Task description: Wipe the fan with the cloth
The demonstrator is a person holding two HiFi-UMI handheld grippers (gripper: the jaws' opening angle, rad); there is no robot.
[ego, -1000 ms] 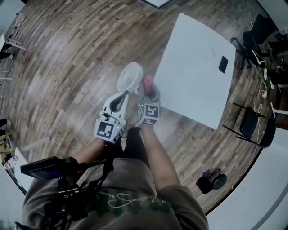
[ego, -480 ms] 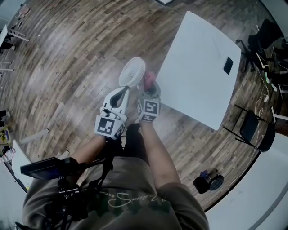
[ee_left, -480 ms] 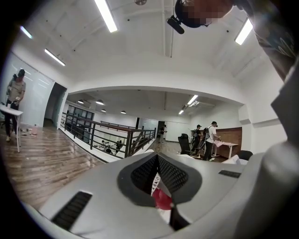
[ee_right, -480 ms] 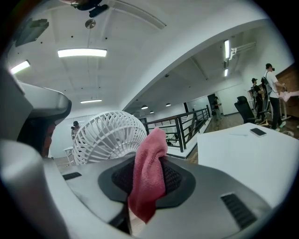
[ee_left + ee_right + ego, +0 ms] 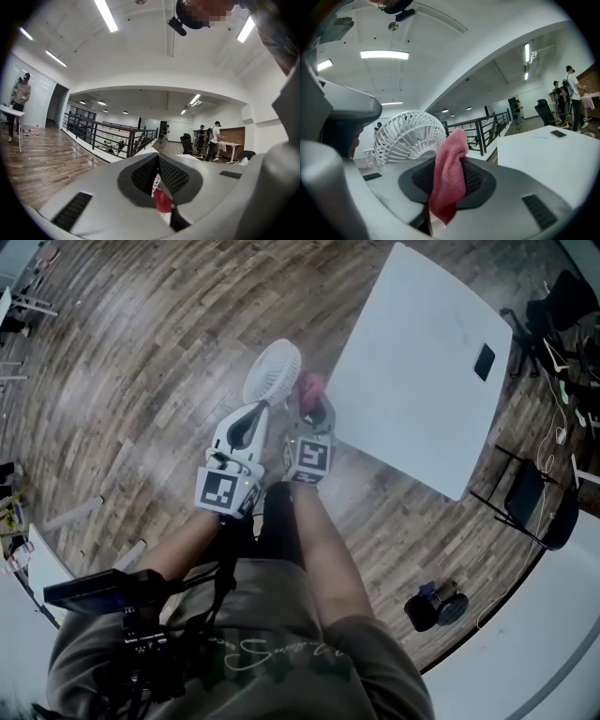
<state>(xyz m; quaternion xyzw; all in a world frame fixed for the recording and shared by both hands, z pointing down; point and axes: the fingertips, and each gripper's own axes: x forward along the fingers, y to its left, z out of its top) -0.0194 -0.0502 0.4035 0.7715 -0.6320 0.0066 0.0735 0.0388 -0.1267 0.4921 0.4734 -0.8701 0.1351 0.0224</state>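
Note:
A small white fan (image 5: 273, 371) hangs above the wooden floor. My left gripper (image 5: 261, 422) is shut on the fan's lower part. In the left gripper view the pads of that gripper (image 5: 159, 187) are pressed together, with a sliver of the white fan grille (image 5: 156, 181) between them. My right gripper (image 5: 309, 410) is shut on a pink cloth (image 5: 310, 386), which sits just right of the fan's rim. In the right gripper view the cloth (image 5: 450, 173) stands up between the jaws of the right gripper (image 5: 445, 190). The round fan grille (image 5: 410, 136) is behind it to the left.
A white table (image 5: 422, 399) with a black phone (image 5: 484, 362) on it stands to the right of the grippers. A black chair (image 5: 527, 502) and dark gear (image 5: 436, 606) are on the floor at the right. A railing (image 5: 108, 136) and people are far off.
The head view has shifted a little. The fan, the cloth and both grippers keep the same places relative to one another.

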